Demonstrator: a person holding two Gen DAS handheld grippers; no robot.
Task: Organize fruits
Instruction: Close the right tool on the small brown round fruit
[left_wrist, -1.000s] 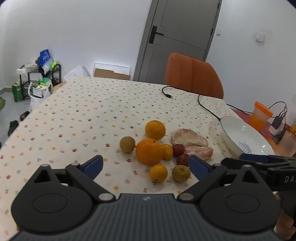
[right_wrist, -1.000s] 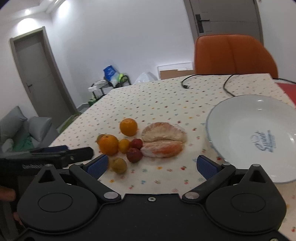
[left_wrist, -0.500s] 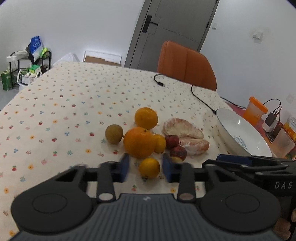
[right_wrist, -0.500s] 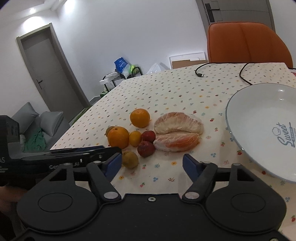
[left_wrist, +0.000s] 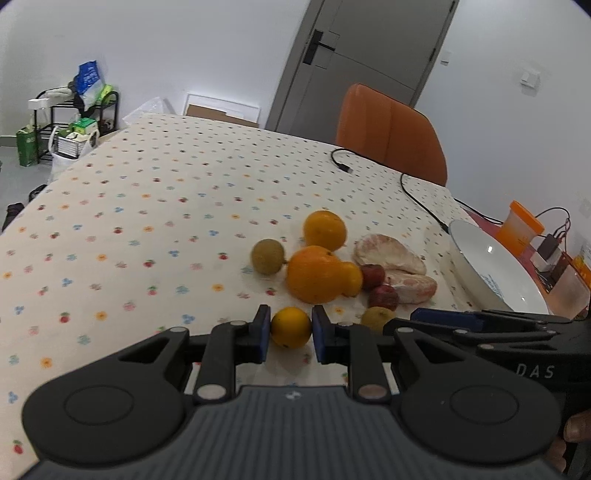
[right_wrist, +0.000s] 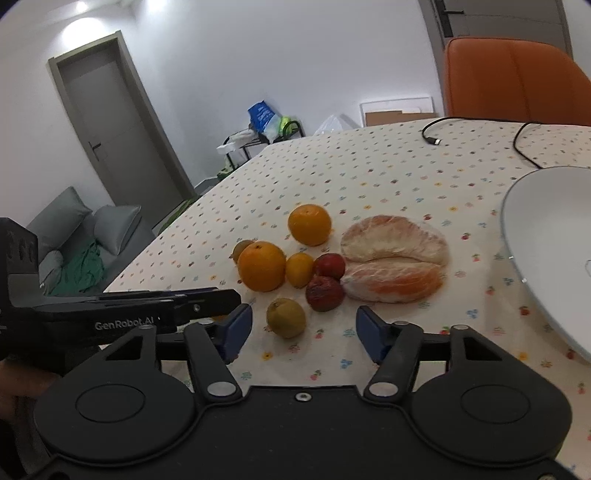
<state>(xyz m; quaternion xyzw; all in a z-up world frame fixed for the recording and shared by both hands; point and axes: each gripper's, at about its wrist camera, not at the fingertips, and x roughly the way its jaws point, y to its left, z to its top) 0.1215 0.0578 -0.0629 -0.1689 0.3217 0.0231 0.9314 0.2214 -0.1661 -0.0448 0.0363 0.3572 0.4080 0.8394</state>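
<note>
Fruit lies in a cluster on the flowered tablecloth. My left gripper (left_wrist: 290, 334) is shut on a small orange (left_wrist: 290, 327) at the near edge of the cluster. Behind it sit a big orange (left_wrist: 314, 274), another orange (left_wrist: 324, 230) and a brown-green round fruit (left_wrist: 267, 256). Two peeled pomelo pieces (right_wrist: 393, 258) lie right of two dark red fruits (right_wrist: 325, 282). My right gripper (right_wrist: 303, 330) is open, its fingers either side of a yellow-green fruit (right_wrist: 286, 317) without touching it. A white plate (right_wrist: 546, 251) stands at the right.
A black cable (left_wrist: 413, 184) runs across the far right of the table. An orange chair (left_wrist: 388, 134) stands behind the table. An orange-lidded cup (left_wrist: 521, 230) and small items sit beyond the plate. A door and a cluttered rack are in the background.
My left gripper moved forward and closed on the small orange. My right gripper moved left toward the yellow-green fruit and narrowed its opening.
</note>
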